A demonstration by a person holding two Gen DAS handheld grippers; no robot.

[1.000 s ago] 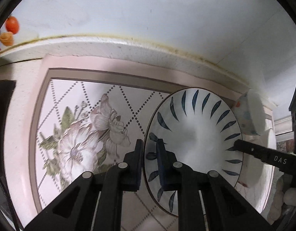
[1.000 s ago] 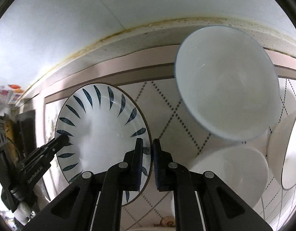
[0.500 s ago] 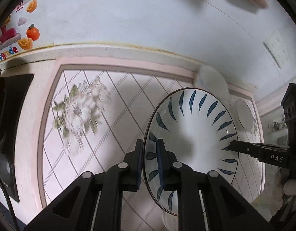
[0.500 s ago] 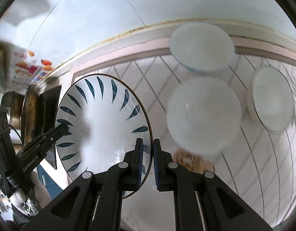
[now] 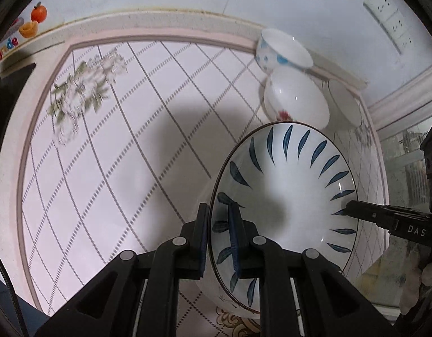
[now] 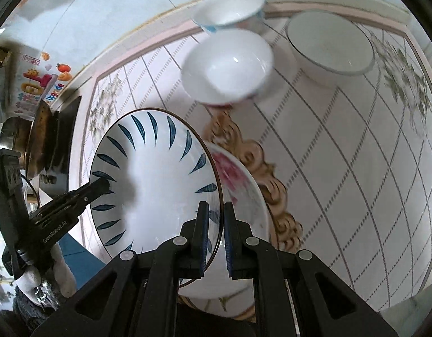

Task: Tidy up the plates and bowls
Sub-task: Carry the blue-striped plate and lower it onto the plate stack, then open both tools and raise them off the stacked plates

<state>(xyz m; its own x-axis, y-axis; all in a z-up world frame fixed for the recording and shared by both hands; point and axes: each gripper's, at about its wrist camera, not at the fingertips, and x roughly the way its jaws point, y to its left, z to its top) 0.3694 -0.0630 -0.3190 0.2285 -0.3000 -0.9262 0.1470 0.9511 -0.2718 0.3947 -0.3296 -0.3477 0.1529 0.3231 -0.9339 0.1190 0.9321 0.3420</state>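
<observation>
A white plate with blue leaf marks (image 5: pixel 286 196) is held off the counter by both grippers. My left gripper (image 5: pixel 220 233) is shut on its left rim. My right gripper (image 6: pixel 214 233) is shut on its right rim (image 6: pixel 216 191). In the left wrist view the right gripper's finger (image 5: pixel 384 219) shows at the plate's far rim. Beneath it lies a white plate with a pink flower (image 6: pixel 244 191). A white bowl (image 6: pixel 227 64), a blue-spotted bowl (image 6: pixel 230 8) and a blue-rimmed bowl (image 6: pixel 331 45) stand behind.
The counter has a pink diamond-pattern cover (image 5: pixel 117 168) with flower prints. A stove with a pot (image 6: pixel 39 140) is at the left in the right wrist view. A wall socket (image 5: pixel 390 14) is on the back wall. A gold ornate mat (image 6: pixel 272 182) lies under the flowered plate.
Both grippers have lifted the blue-leaf plate up and back from the counter. The view has widened: the bowls look smaller and the flowered plate shows under the held plate.
</observation>
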